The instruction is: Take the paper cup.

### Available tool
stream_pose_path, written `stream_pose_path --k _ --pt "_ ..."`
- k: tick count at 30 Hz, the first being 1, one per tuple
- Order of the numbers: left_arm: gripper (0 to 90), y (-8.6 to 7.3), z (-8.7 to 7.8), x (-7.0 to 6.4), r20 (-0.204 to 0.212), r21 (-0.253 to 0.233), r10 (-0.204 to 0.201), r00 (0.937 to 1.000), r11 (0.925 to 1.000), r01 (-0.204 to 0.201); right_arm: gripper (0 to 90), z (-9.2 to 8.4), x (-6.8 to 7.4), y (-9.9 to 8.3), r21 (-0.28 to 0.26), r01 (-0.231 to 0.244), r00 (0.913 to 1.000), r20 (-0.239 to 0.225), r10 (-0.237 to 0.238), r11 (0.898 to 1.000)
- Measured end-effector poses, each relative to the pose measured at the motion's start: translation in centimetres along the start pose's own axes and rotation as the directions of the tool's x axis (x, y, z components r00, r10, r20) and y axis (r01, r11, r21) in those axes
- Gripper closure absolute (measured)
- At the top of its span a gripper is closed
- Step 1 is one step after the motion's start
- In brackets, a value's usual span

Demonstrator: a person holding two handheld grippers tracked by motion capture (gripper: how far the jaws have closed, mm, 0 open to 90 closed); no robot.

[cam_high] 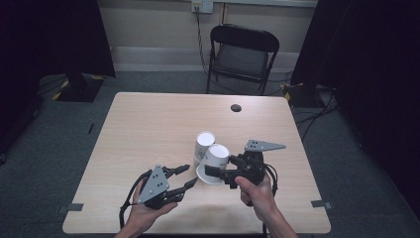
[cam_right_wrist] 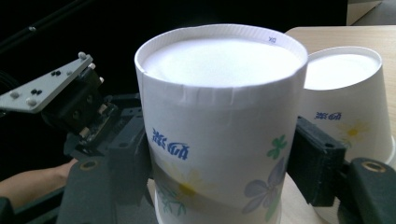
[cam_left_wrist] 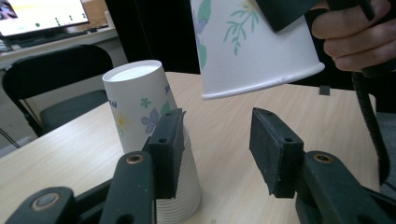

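The right tool [cam_high: 210, 171] is pinching an upturned paper cup [cam_high: 215, 157], holding it raised and tilted above the wooden surface [cam_high: 148, 124]. Just beyond it to the left, a stack of upturned paper cups [cam_high: 203, 145] is standing on the surface, leaning a little. The left tool [cam_high: 187, 176] is hovering near and to the left of both, its jaws spread with nothing between them. In the right gripper view the held cup [cam_right_wrist: 219, 126] is showing blue characters too stylised to read, plus flower and clover prints; the same blue mark is appearing on the stack [cam_right_wrist: 348, 107]. A black folding chair [cam_high: 242, 54] is standing beyond the far edge.
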State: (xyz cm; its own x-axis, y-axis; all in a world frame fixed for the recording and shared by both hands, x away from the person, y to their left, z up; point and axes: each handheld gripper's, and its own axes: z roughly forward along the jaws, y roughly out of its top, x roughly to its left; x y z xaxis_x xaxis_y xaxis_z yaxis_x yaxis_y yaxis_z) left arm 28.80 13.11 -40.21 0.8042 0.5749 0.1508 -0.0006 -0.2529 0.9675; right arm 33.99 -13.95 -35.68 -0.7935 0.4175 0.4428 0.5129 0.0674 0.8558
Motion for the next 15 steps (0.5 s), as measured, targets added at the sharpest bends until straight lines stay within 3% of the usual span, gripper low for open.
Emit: stream_pose_path --k 7,9,15 --pt "60.6 0.5 1.3 -0.3 0.013 -0.033 0.025 0.9996 0.9992 -0.024 31.6 -0.6 0.1 0.1 -0.012 -0.029 0.9994 -0.019 0.028 1.000" --pt "59.9 0.6 1.8 -0.6 0.001 -0.047 0.055 0.9985 0.9974 -0.055 31.6 -0.6 0.0 0.1 -0.015 -0.044 0.9985 -0.032 0.044 0.999" --pt "58.6 0.8 1.8 -0.8 -0.014 -0.057 0.083 0.9965 0.9949 -0.084 31.5 -0.3 -0.3 -0.1 -0.006 -0.073 0.9964 -0.044 0.073 0.997"
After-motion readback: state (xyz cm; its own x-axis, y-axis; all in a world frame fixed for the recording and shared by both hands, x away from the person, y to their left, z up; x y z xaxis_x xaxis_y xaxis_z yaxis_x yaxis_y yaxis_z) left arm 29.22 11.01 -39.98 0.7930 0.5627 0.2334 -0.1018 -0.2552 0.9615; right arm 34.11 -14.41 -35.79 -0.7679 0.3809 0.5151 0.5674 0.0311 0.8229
